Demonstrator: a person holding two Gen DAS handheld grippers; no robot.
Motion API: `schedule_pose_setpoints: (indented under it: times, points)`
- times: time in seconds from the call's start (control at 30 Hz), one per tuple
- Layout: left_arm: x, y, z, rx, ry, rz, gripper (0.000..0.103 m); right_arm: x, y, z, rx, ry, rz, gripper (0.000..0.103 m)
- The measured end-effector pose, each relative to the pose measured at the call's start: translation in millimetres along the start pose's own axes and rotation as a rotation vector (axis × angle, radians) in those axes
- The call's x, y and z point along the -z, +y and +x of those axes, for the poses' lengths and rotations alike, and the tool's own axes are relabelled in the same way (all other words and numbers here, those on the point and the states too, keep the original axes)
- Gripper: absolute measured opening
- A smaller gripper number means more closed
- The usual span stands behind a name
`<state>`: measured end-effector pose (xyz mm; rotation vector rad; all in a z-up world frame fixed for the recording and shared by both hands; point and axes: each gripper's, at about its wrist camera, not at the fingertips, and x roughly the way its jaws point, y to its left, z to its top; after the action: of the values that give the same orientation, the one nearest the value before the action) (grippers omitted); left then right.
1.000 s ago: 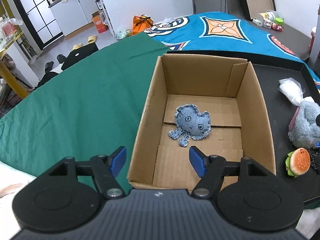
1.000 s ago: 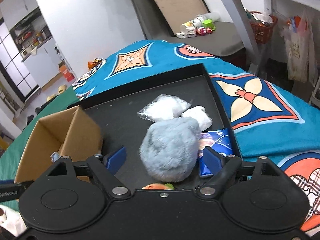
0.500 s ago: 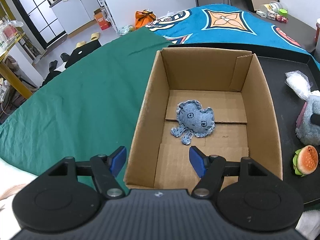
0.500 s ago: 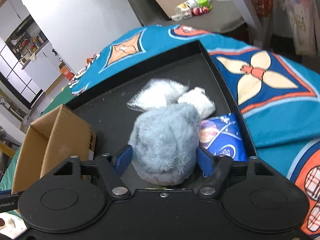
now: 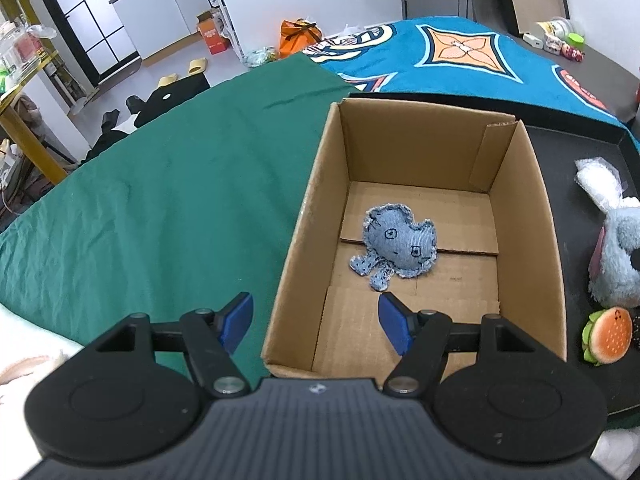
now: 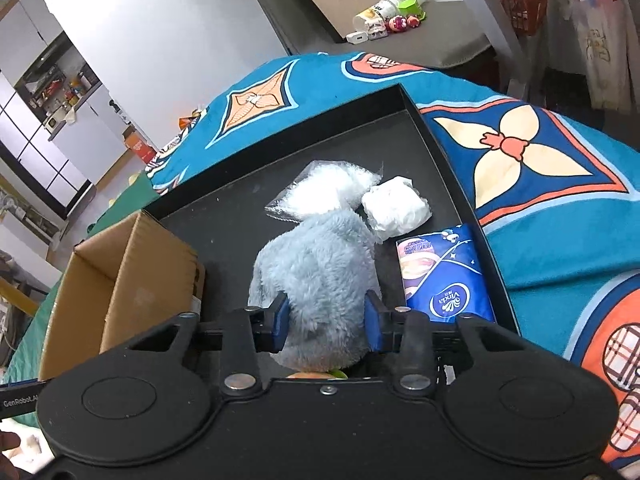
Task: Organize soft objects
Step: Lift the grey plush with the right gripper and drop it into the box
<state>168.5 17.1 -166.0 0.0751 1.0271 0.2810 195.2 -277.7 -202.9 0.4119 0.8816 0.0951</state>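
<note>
The right gripper point(image 6: 325, 326) clenches the grey plush point(image 6: 316, 268) on the black tray point(image 6: 448, 168), with the cardboard box point(image 6: 120, 276) lying at its nine o'clock, while the left gripper point(image 5: 316, 322) hangs released over the box's near rim.

surface: bed point(image 5: 480, 60) | covers: green cloth point(image 5: 160, 200), patterned blanket point(image 6: 540, 168) | on it: cardboard box point(image 5: 304, 240), black tray point(image 6: 432, 120)

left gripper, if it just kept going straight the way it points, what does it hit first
Probably the cardboard box: the open left gripper straddles its near left wall, so that rim comes first. If it clears the rim, the box floor short of the denim plush. Depth is uncertain.
</note>
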Motion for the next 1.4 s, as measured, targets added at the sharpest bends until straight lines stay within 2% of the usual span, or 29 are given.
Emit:
schedule_pose_setpoints:
  times: [0.57, 1.0, 1.2, 1.4]
  points:
    - [3.6, 25.3, -7.3, 0.053, -0.032, -0.090, 0.068, -12.6, 44.0, -32.9, -0.012, -0.072, -0.065, 0.036]
    - [6.1, 45.9, -6.3, 0.144, -0.062, -0.155, 0.067, -23.7, 99.0, -48.8, -0.054, -0.128, -0.145, 0.037]
    - [7.0, 50.9, -2.0, 0.187, -0.064, -0.174, 0.060, -24.0, 124.0, -46.6, -0.065, -0.128, -0.187, 0.037]
    - [8.0, 57.6, 5.2, 0.230, -0.042, -0.202, 0.038, -22.3, 146.4, -38.1, -0.066, -0.120, -0.233, 0.037]
